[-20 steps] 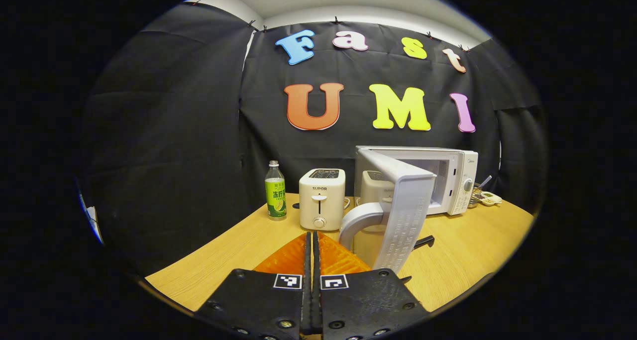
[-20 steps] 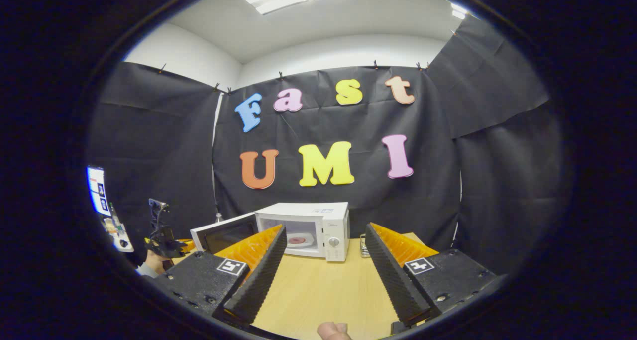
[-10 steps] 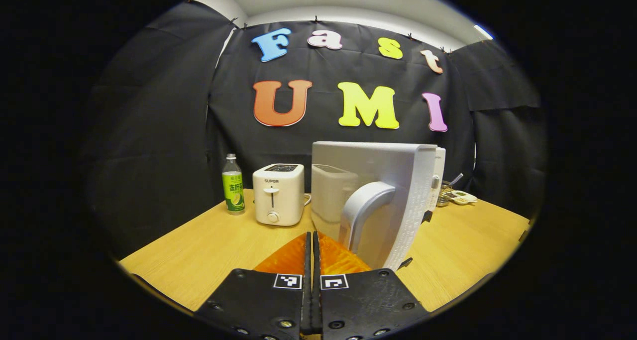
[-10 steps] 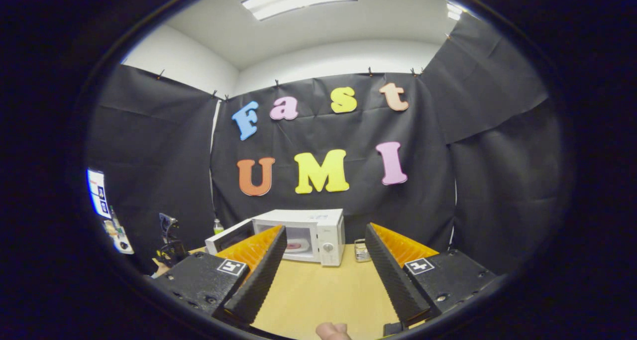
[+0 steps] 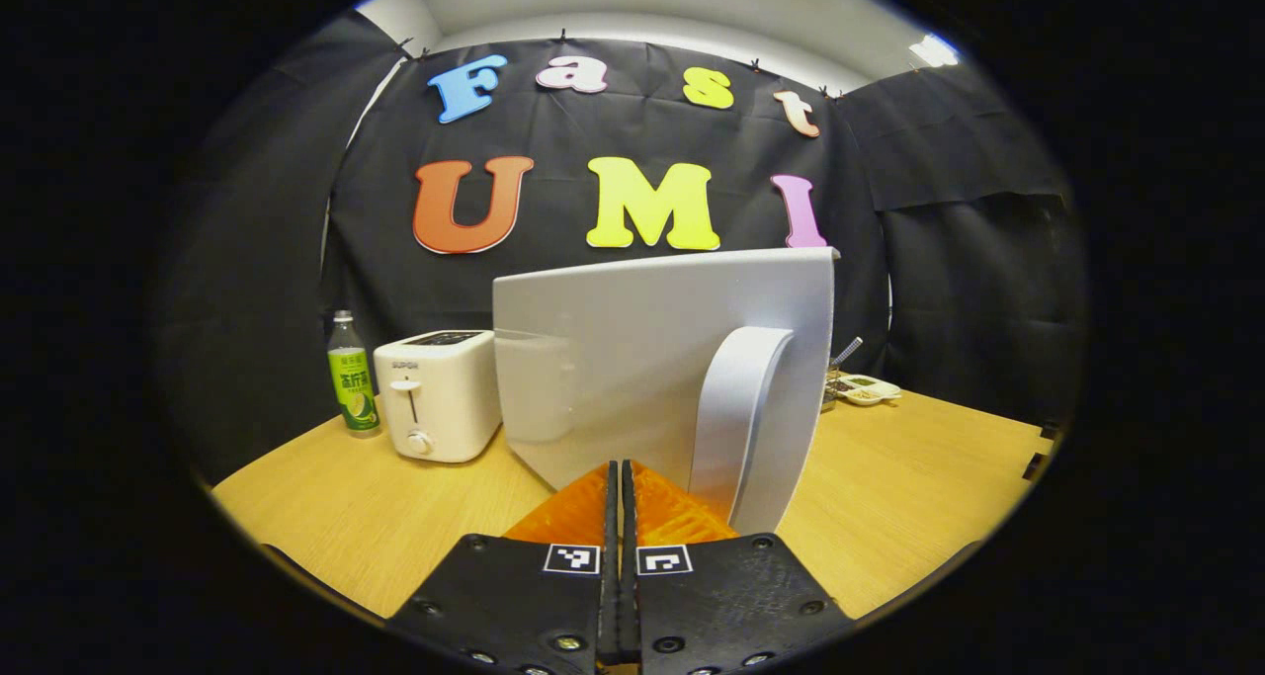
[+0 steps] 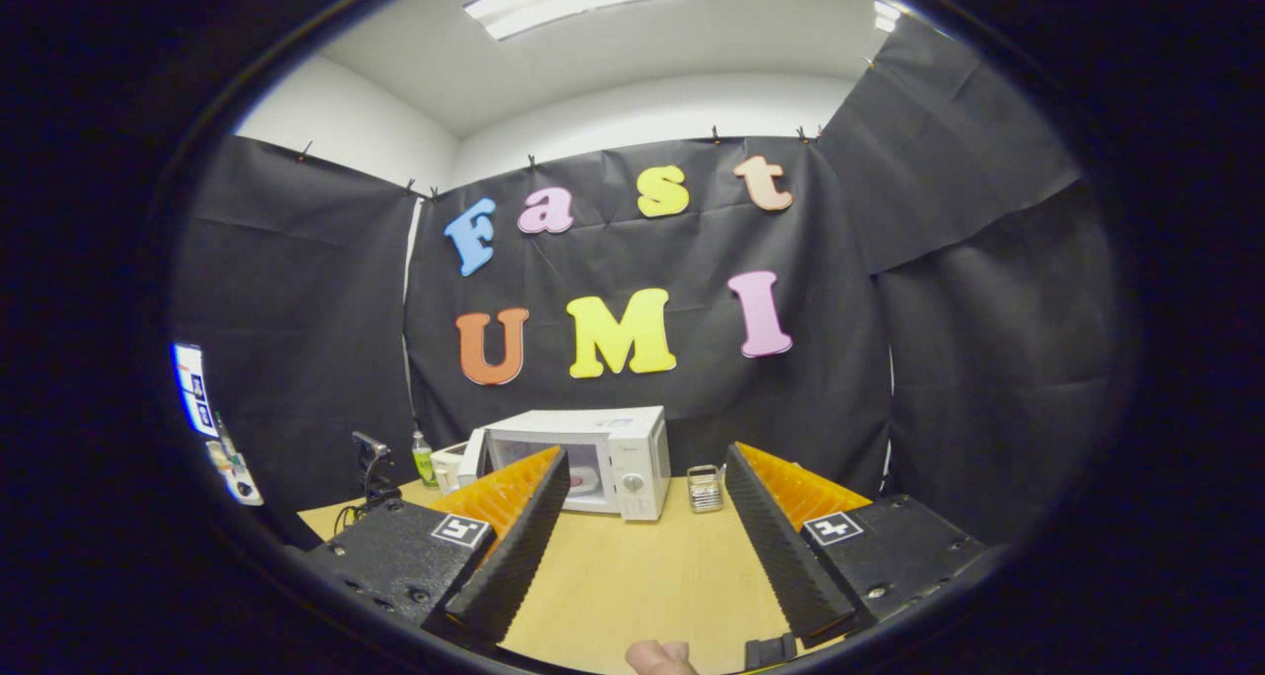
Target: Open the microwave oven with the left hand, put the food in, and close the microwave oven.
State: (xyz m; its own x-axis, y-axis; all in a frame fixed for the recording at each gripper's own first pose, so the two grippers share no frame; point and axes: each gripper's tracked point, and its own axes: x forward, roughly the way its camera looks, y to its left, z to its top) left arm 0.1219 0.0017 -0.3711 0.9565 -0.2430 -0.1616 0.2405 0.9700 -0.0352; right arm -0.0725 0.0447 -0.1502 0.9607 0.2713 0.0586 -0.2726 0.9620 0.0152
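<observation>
In front of the microwave oven [image 6: 578, 463], its door [image 5: 662, 369] has swung from wide open to roughly half closed. The left hand-held gripper [image 5: 620, 487], pressed together, pushes near the handle [image 5: 736, 428]. The right hand-held gripper [image 6: 642, 512] stays spread, empty. The food [image 6: 585, 478] sits inside; latching remains.

Cloth-walled recording booth [image 6: 969, 359], wooden table [image 6: 642, 586]

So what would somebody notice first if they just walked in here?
Probably the big white microwave door, swung out right in front of the left gripper, whose fingers are pressed together. In the right gripper view, the microwave sits at the table's far end, a plate of food inside.
</observation>
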